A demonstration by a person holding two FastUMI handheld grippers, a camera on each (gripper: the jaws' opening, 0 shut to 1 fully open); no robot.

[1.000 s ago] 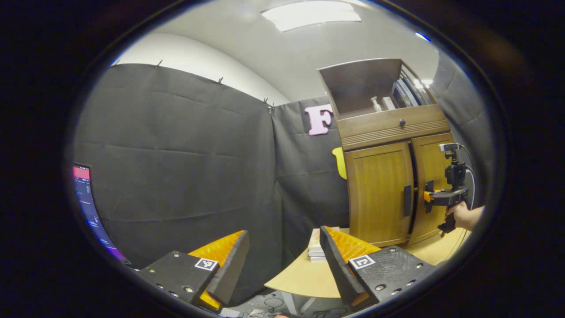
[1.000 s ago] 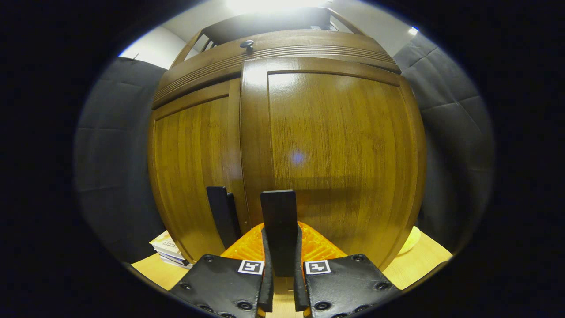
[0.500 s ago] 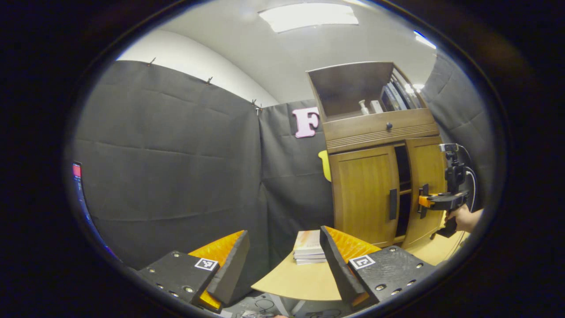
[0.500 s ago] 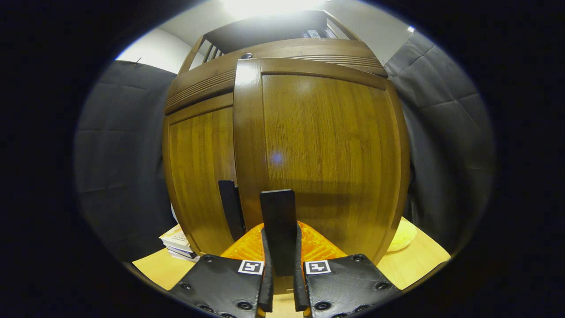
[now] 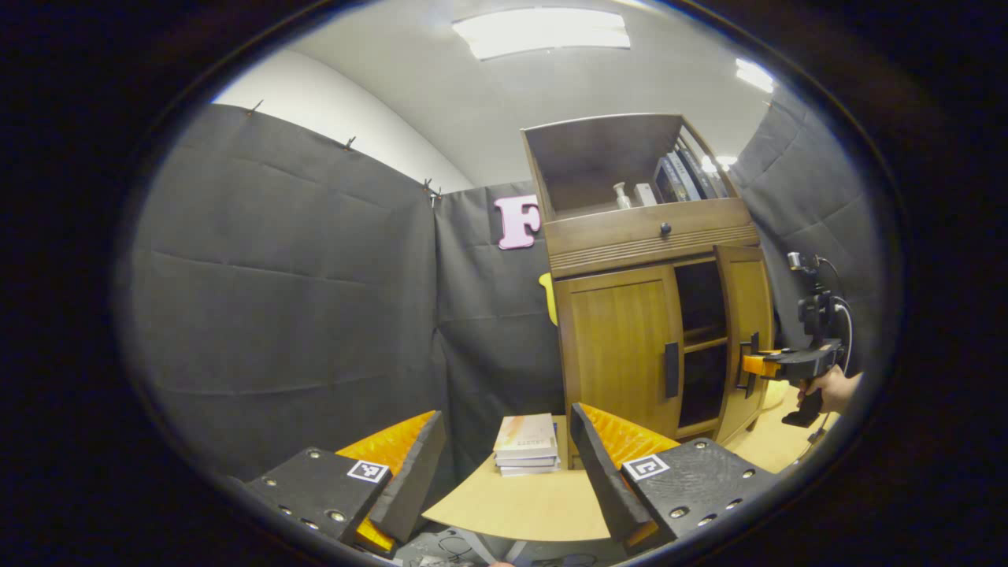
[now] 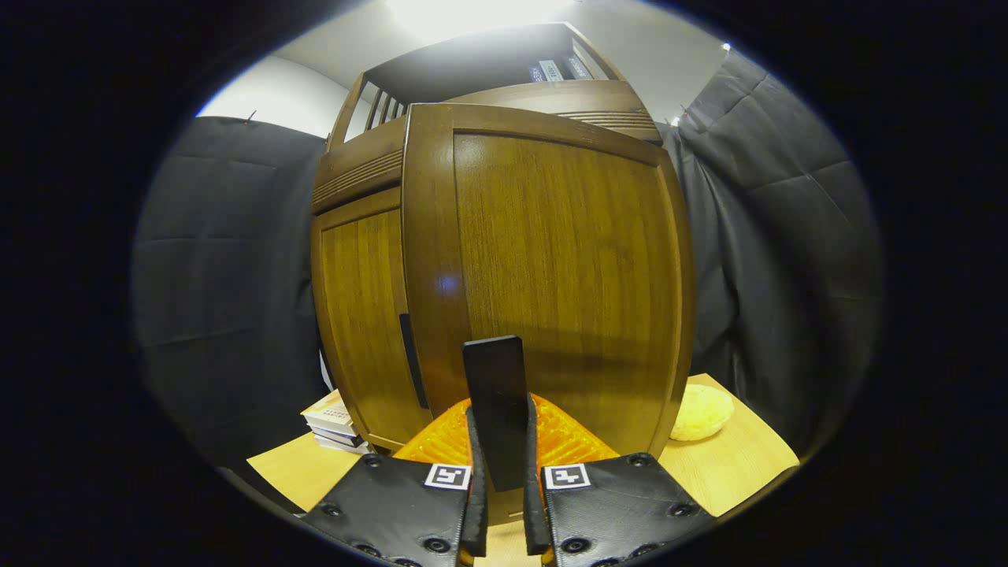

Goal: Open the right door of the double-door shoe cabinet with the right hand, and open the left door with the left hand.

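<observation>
Shoe cabinet (image 5: 646, 236) stands on the light wood worktop (image 5: 520, 504), toward its back, against the black cloth wall.

Right door (image 6: 543, 276): swung partly open. In the left gripper view the dark interior with a shelf (image 5: 703, 343) shows between the two doors. Right door handle (image 6: 496, 409), a dark vertical bar, sits between the fingers of the right gripper (image 6: 501, 504); both fingers are clamped against its sides, so the gripper is clenched on the handle. In the left gripper view this gripper (image 5: 748, 366) is seen at the door's edge, held by a hand (image 5: 827, 388).

Left door (image 5: 622, 346): closed, flush with the cabinet front. Its handle (image 5: 671, 370) is untouched.

Left gripper (image 5: 504, 449): fingers spread wide, released, holding nothing; well apart from the cabinet, near the worktop's front edge.

Other items: a stack of books (image 5: 526, 445) on the worktop just left of the cabinet; a pale yellow round object (image 6: 701, 411) on the worktop beside the open door's far side, kind cannot be told. Upper open compartment holds books (image 5: 677, 177) and small bottles (image 5: 622, 194); a drawer knob (image 5: 665, 229) below it.
</observation>
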